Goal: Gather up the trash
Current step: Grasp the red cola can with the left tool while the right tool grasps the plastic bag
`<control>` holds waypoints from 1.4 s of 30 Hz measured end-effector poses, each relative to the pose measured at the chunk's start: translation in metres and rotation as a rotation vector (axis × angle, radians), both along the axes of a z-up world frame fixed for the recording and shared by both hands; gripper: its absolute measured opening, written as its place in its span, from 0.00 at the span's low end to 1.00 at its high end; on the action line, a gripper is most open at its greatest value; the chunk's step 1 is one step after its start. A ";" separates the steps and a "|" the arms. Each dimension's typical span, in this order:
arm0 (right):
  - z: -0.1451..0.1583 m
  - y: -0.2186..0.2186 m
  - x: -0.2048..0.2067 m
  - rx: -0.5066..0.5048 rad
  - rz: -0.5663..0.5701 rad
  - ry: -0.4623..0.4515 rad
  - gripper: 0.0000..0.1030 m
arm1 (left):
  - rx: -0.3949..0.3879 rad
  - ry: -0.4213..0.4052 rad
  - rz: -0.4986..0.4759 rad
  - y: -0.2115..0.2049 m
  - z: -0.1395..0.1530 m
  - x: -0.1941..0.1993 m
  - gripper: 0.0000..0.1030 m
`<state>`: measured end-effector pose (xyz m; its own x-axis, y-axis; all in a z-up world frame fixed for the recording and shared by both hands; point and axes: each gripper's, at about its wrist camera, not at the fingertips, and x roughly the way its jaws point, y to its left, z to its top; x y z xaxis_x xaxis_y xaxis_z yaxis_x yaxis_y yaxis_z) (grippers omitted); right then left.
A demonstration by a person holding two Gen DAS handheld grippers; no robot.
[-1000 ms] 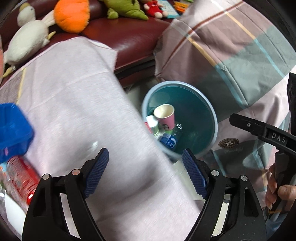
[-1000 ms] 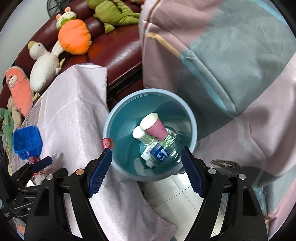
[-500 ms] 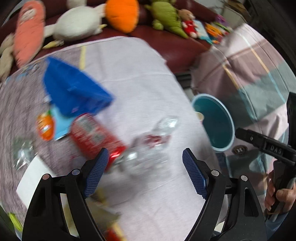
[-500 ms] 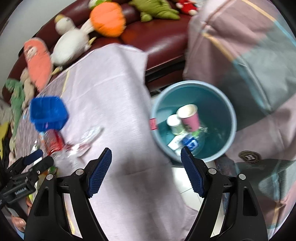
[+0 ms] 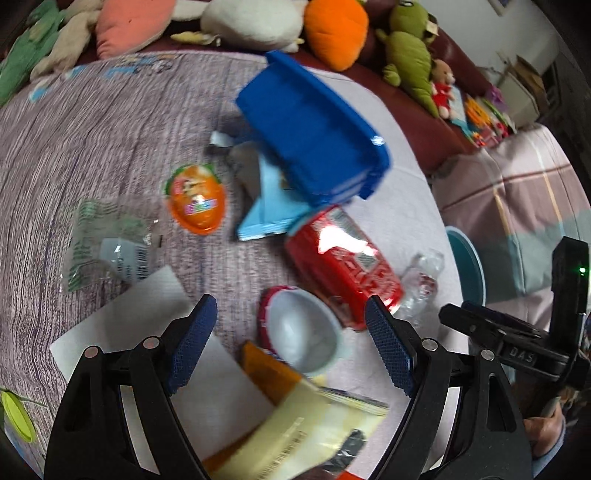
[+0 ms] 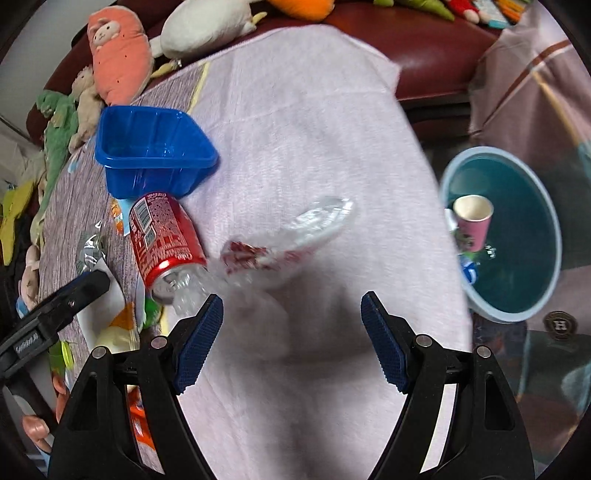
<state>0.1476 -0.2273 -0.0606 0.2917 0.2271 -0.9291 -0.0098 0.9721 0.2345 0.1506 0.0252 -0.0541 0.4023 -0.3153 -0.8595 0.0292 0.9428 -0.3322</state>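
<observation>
My left gripper (image 5: 291, 347) stands open above a red-rimmed empty cup (image 5: 301, 334) lying on its side on the cloth-covered table. Beside it lie a red soda can (image 5: 343, 266), a crushed clear plastic bottle (image 5: 421, 284), an orange egg-shaped pack (image 5: 195, 199), a clear wrapper (image 5: 107, 243) and a yellow packet (image 5: 295, 432). My right gripper (image 6: 291, 341) is open over bare cloth, just short of the clear bottle (image 6: 288, 240) and the can (image 6: 166, 236). The teal trash bin (image 6: 546, 288) stands on the floor to the right and holds a pink paper cup (image 6: 474, 221) and bottles.
A blue plastic tub (image 6: 155, 166) sits on the table behind the can, and is seen tilted as the blue tub (image 5: 314, 129) in the left wrist view. Plush toys (image 5: 332, 29) line a dark red sofa (image 6: 424, 55). A checked blanket (image 5: 517, 192) lies right of the table. White paper (image 5: 147, 317) lies near the left gripper.
Both grippers have swung left from above the bin to above the table. The bin has slid to the right edge of both views, and the table litter has come into view. Jaws unchanged.
</observation>
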 end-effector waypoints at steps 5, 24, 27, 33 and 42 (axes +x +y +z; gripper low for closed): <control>-0.011 0.005 0.020 0.027 -0.026 0.018 0.71 | -0.023 0.018 0.026 0.012 -0.010 0.005 0.80; -0.014 -0.012 0.018 0.070 0.019 -0.015 0.32 | -0.031 0.059 0.003 -0.031 -0.018 0.033 0.80; -0.010 -0.033 0.013 0.078 -0.013 -0.023 0.32 | -0.039 0.068 0.049 -0.039 -0.021 0.040 0.80; -0.004 -0.069 0.001 0.088 -0.053 -0.041 0.32 | -0.029 0.076 0.108 -0.055 -0.027 0.052 0.80; -0.008 -0.099 -0.009 0.137 -0.086 -0.042 0.33 | 0.046 0.092 0.072 -0.085 -0.041 0.055 0.80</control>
<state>0.1386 -0.3259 -0.0690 0.3536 0.3237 -0.8776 0.0597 0.9285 0.3665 0.2052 -0.0598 -0.0955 0.3409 -0.2476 -0.9069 -0.0680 0.9557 -0.2864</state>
